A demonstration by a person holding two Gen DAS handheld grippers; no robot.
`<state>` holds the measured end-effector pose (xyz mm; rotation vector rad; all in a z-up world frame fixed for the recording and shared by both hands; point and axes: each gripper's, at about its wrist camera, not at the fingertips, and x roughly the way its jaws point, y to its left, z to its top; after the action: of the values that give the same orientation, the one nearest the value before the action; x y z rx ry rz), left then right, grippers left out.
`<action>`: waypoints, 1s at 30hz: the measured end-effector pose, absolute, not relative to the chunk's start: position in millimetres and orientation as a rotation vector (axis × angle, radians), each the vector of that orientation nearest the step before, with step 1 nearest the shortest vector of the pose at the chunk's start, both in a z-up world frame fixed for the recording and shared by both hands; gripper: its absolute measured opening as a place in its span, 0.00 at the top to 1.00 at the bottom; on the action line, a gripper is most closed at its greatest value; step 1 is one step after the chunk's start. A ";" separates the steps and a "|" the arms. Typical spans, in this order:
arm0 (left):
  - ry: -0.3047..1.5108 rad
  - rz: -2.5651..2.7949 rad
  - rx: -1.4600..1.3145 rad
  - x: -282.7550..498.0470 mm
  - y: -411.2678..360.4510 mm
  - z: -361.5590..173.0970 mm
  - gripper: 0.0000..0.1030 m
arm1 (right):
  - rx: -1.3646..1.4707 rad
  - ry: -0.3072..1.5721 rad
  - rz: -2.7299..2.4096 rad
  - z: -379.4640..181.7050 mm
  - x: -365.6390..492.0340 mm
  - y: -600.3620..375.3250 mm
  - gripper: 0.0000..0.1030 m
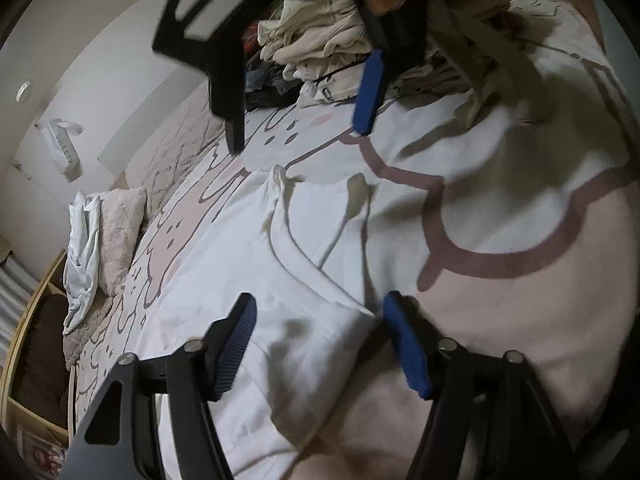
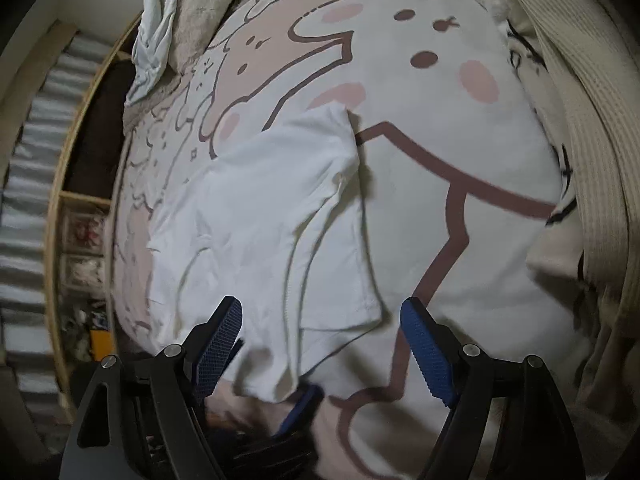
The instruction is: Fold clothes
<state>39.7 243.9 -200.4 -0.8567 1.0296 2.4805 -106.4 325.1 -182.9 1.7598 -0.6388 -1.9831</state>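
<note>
bag [image 1: 64, 148] lettered "sweet" hangs far off; both grippers' jaws gape, released, over white shirt [image 2: 256, 220].
</note>
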 end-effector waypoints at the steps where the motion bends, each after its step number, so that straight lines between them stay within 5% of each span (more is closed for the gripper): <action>1: 1.028 2.478 -0.873 36.0 243.7 -201.8 0.69 | 1.770 -0.655 -1.985 -182.8 -103.9 327.4 0.21; 2: 1.011 2.472 -0.901 31.3 242.4 -202.8 0.84 | 1.781 -0.671 -1.987 -182.6 -101.1 329.6 0.21; 3: 0.973 2.470 -0.929 27.6 239.9 -201.9 0.86 | 1.795 -0.698 -1.983 -183.1 -97.9 332.2 0.21; 12: 0.290 2.393 -1.158 -5.3 190.2 -176.3 0.87 | 1.855 -1.184 -1.693 -219.9 -69.3 325.5 0.21; 15: 0.207 2.382 -1.133 -6.2 183.0 -170.9 0.87 | 1.869 -1.254 -1.616 -235.8 -69.2 312.5 0.21; 18: 0.203 2.368 -1.089 -0.7 183.8 -167.8 0.87 | 1.867 -1.287 -1.586 -249.0 -74.7 303.9 0.42; 20: 0.215 2.358 -1.061 5.2 186.9 -166.2 0.87 | 1.859 -1.322 -1.534 -258.0 -78.7 299.2 0.65; 25: 0.356 2.423 -0.986 16.2 190.9 -161.5 0.86 | 1.842 -1.240 -1.585 -249.1 -81.8 293.5 0.90; 27: 0.433 2.450 -0.954 22.8 194.5 -162.5 0.73 | 1.826 -1.220 -1.607 -242.6 -82.2 292.2 0.92; 29: 0.511 2.474 -0.921 29.5 198.2 -163.5 0.44 | 1.821 -1.204 -1.623 -239.2 -82.1 290.9 0.92; 30: 0.550 2.485 -0.904 32.9 200.0 -164.0 0.44 | 1.820 -1.200 -1.627 -238.7 -83.7 288.0 0.92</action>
<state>32.9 200.0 -164.0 -0.9038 0.5503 2.4854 -83.7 288.0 -238.7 1.8201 -1.2002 -1.6274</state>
